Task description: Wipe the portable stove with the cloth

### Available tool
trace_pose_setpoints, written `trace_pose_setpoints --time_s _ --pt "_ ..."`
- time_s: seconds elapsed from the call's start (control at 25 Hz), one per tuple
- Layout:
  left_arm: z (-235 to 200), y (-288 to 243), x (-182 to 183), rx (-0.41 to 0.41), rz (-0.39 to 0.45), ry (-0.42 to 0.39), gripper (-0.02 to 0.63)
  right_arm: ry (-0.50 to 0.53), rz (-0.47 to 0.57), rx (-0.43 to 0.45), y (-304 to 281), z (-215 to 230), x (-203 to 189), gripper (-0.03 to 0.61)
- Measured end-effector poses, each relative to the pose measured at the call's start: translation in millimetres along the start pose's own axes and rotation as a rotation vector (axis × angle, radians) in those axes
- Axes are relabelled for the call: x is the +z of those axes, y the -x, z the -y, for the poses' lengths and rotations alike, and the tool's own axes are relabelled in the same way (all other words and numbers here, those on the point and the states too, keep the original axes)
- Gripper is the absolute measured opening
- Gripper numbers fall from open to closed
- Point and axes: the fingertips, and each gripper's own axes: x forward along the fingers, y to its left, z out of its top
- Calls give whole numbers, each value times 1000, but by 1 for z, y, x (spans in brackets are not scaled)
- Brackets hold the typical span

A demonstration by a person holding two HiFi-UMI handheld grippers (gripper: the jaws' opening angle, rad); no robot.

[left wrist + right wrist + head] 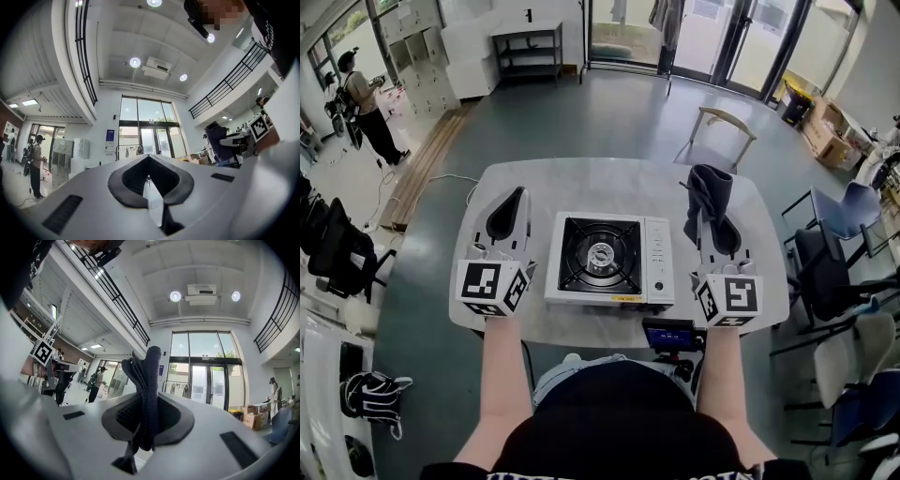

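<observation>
The portable stove (pixel 609 261), white with a black burner top, sits in the middle of the grey table (pixel 581 183). In the head view my left gripper (pixel 516 195) is held over the table left of the stove; its jaws are shut with nothing between them, and its own view (pixel 149 160) shows only the room beyond. My right gripper (pixel 713 208) is held right of the stove, shut on a dark blue cloth (pixel 710 187). The cloth (pixel 148 376) stands up folded from between the jaws of the right gripper (pixel 150 404). Neither gripper touches the stove.
A small black device (pixel 672 335) sits at the table's front edge. A chair (pixel 718 136) stands behind the table and more chairs (pixel 848 211) to the right. A person (pixel 364 101) stands far off at the left. Cardboard boxes (pixel 825 127) lie at the back right.
</observation>
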Motion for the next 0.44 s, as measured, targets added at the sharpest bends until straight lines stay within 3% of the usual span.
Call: trace_pose_setpoints --time_s 0.44 --pt "-1 -5 2 -3 -4 -9 6 4 -13 21 -7 0 -1 67"
